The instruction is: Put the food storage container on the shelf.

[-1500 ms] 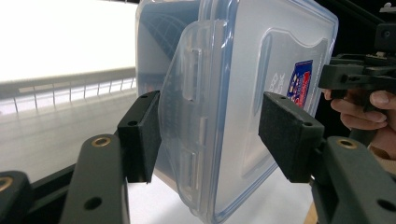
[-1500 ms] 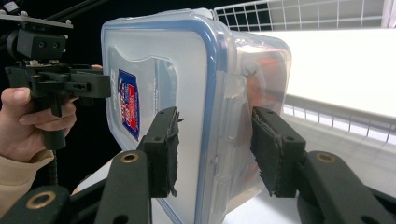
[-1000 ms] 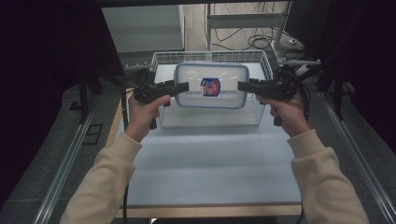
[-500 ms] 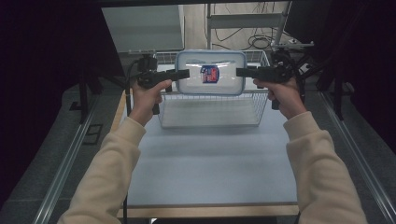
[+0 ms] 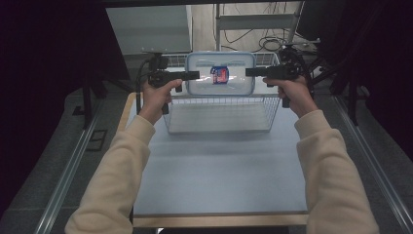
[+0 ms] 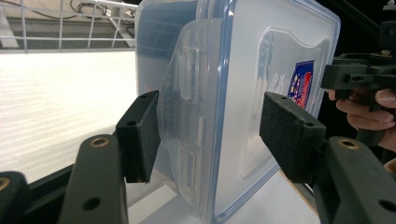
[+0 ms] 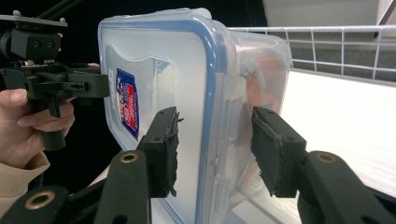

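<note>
A clear plastic container (image 5: 220, 73) with a blue-rimmed lid and a red and blue sticker hangs above the wire basket (image 5: 219, 117), its lid facing me. My left gripper (image 5: 195, 75) is shut on its left end. My right gripper (image 5: 249, 72) is shut on its right end. In the left gripper view the pads (image 6: 140, 135) straddle the container's (image 6: 243, 93) latch flap and lid, with the right gripper (image 6: 359, 74) beyond. In the right gripper view the jaws clamp the container's (image 7: 187, 93) rim and side latch, with the left gripper (image 7: 70, 84) in the background.
The wire basket stands at the far end of the pale table (image 5: 219, 170). Dark curtains hang at both sides. Cables and a metal frame (image 5: 253, 24) lie on the floor behind the table.
Both grippers have raised the container from the basket's top to well above its rim, moving it up and away from the person.
</note>
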The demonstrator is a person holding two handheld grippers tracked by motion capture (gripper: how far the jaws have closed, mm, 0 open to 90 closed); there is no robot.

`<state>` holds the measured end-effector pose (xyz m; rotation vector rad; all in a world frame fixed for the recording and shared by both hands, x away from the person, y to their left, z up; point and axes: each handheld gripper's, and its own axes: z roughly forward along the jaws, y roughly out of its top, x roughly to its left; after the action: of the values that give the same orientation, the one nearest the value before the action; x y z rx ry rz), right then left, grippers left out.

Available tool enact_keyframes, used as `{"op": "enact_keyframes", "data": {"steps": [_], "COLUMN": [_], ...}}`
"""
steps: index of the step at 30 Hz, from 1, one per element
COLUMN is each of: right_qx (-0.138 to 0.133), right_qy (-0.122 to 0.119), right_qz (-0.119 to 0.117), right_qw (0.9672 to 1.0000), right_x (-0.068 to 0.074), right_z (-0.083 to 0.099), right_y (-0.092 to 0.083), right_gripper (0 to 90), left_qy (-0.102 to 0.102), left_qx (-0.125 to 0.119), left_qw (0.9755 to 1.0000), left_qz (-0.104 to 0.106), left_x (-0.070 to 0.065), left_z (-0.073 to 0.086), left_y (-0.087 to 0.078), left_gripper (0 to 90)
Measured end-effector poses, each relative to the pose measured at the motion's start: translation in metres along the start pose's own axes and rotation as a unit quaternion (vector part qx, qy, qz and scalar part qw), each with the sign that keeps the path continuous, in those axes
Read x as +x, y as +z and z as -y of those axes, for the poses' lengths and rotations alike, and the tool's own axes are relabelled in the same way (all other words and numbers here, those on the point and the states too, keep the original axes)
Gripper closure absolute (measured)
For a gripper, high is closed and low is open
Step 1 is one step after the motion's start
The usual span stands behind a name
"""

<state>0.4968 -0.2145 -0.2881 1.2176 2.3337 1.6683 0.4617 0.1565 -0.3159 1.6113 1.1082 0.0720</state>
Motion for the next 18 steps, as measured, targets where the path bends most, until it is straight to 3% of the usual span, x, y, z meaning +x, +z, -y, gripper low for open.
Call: {"op": "enact_keyframes", "data": {"steps": [7, 18], "right_qx": [0.003, 0.003], "right_qy": [0.012, 0.040], "right_qz": [-0.001, 0.005], "right_qw": [0.9999, 0.9992], "right_x": [-0.007, -0.014], "right_z": [-0.003, -0.010], "right_y": [0.003, 0.009], "right_gripper": [51.7, 50.0], "left_qy": [-0.004, -0.034], "left_qx": [0.005, 0.007], "left_qw": [1.0000, 0.9994], "left_qz": [0.002, 0.001], "left_x": [0.003, 0.009], "left_z": [-0.003, -0.010], "left_y": [0.004, 0.013], "left_gripper": [40.4, 38.9]}}
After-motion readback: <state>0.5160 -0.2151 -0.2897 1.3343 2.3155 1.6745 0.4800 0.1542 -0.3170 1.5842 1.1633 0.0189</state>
